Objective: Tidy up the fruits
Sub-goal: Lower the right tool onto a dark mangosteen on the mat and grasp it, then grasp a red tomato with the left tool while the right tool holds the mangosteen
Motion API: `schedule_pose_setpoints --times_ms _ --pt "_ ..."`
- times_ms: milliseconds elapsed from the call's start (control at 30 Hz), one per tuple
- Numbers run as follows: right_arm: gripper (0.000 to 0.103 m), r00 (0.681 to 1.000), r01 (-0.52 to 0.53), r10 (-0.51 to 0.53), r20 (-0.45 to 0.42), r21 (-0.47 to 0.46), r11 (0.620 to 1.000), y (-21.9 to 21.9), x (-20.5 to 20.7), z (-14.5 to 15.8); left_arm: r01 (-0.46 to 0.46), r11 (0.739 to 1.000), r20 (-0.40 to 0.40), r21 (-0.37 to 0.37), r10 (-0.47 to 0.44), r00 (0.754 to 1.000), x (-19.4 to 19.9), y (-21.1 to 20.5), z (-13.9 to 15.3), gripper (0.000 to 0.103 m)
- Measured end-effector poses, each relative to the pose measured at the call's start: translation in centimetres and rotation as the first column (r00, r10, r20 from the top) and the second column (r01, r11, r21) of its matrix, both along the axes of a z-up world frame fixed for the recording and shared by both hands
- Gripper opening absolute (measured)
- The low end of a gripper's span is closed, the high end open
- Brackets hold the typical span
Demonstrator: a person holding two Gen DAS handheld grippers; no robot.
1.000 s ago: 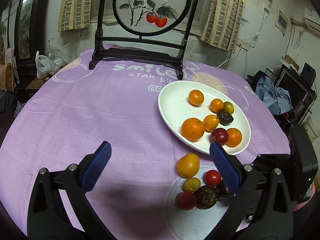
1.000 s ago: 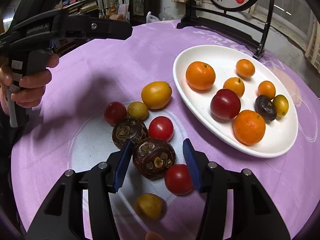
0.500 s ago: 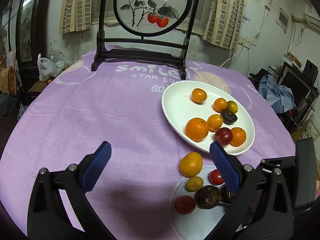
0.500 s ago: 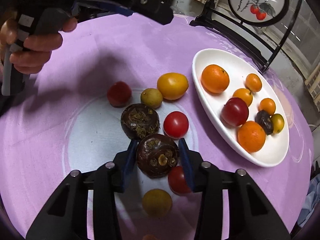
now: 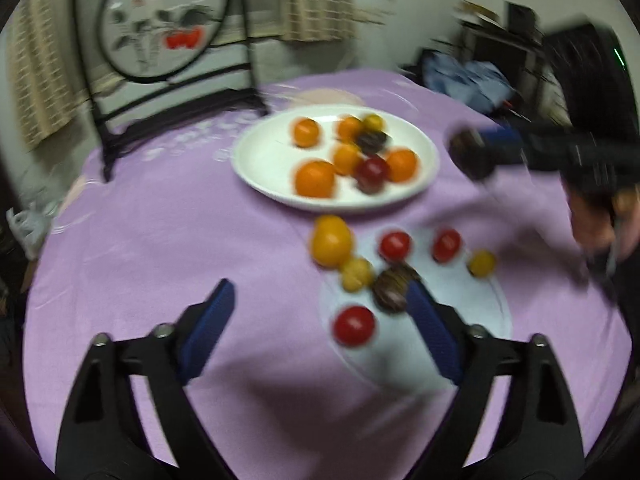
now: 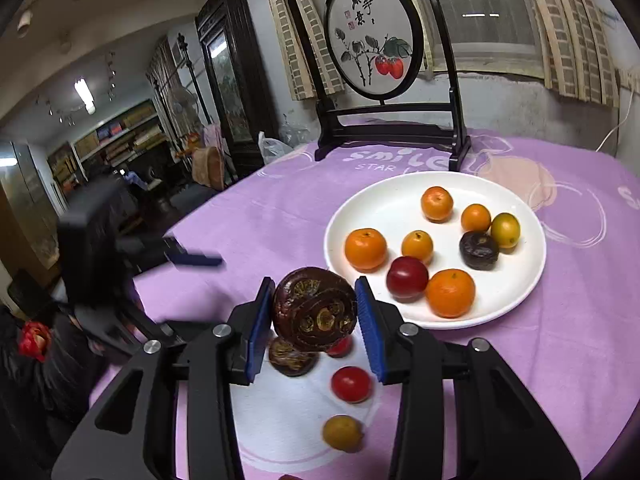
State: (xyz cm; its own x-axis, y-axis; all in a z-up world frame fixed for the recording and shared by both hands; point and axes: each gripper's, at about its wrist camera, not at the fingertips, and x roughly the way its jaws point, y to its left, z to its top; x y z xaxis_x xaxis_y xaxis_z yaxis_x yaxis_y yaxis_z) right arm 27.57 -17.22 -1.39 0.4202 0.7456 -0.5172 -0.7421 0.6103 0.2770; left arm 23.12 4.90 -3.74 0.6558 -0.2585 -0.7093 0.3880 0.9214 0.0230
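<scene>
Purple cloth lies under the left gripper (image 5: 316, 322), spread wide and empty, while the right gripper (image 6: 315, 312) pinches a dark wrinkled fruit (image 6: 315, 309) across its middle, aloft at seven o'clock of the white plate (image 6: 340, 216); it looks light, leathery-shelled, unlikely to slip.

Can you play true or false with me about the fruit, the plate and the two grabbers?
1. The right gripper is squeezing a wrinkly dark fruit. True.
2. That fruit is lying on the white plate. False: it is held up in the air, in front of the plate.
3. The left gripper is holding a red tomato. False: it is open and holds nothing.
4. A red plum sits on the plate among the oranges. True.
5. The plate is empty. False: it holds oranges, a plum, a dark fruit and a yellow-green one.
</scene>
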Motion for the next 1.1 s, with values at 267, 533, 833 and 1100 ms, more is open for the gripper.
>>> schedule_pose_setpoints --times_ms 267,533,833,1100 --pt "0.042 1.0 -0.004 0.004 -0.001 -0.021 1.0 0.3 -0.4 -0.1 0.047 0.998 -0.068 0.03 -0.045 0.997 0.5 -0.6 -2.2 0.051" --pt "0.042 1.0 -0.002 0.002 0.003 -0.028 1.0 0.3 -0.8 0.0 0.055 0.998 -0.105 0.039 -0.051 0.993 0.7 -0.9 -3.1 0.041" --pt "0.042 1.0 -0.005 0.005 0.013 -0.039 0.999 0.4 -0.9 -0.1 0.079 0.995 -0.158 0.064 -0.068 0.985 1.2 -1.8 -4.6 0.032" --pt "0.041 1.0 0.024 -0.023 0.02 -0.054 0.998 0.4 -0.5 -0.3 0.023 0.999 -0.12 0.034 -0.018 0.993 1.5 -0.7 -3.4 0.031"
